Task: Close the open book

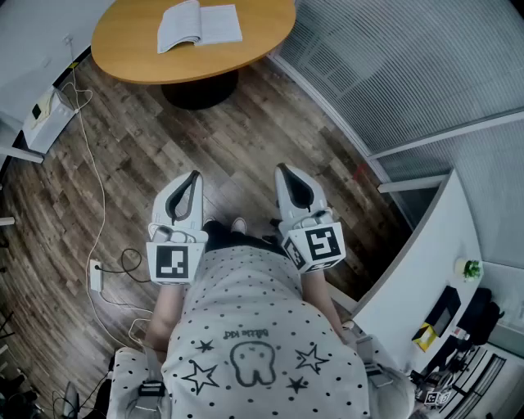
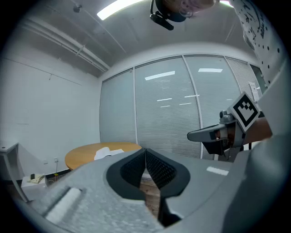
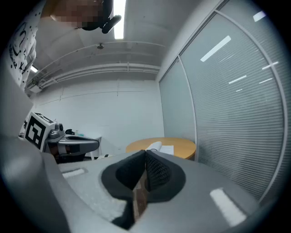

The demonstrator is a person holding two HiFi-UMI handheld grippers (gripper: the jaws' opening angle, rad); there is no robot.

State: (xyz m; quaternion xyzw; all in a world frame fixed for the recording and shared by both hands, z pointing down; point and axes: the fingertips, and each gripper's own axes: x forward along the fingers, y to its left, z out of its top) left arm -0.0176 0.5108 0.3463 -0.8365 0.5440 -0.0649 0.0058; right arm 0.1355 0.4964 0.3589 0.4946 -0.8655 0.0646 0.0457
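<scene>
1. The left tongs (image 2: 145,152) and right tongs (image 3: 145,154) are each pressed together on nothing.
2. The book (image 1: 199,24) lies open on the round surface (image 1: 123,49), well apart from both.
3. Judged from this, nothing is done yet: the approach and the closing remain.

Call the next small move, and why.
Probably step forward toward the round table. The open book lies on it well ahead across the wood floor. The left gripper and right gripper are shut, empty and out of reach.
</scene>
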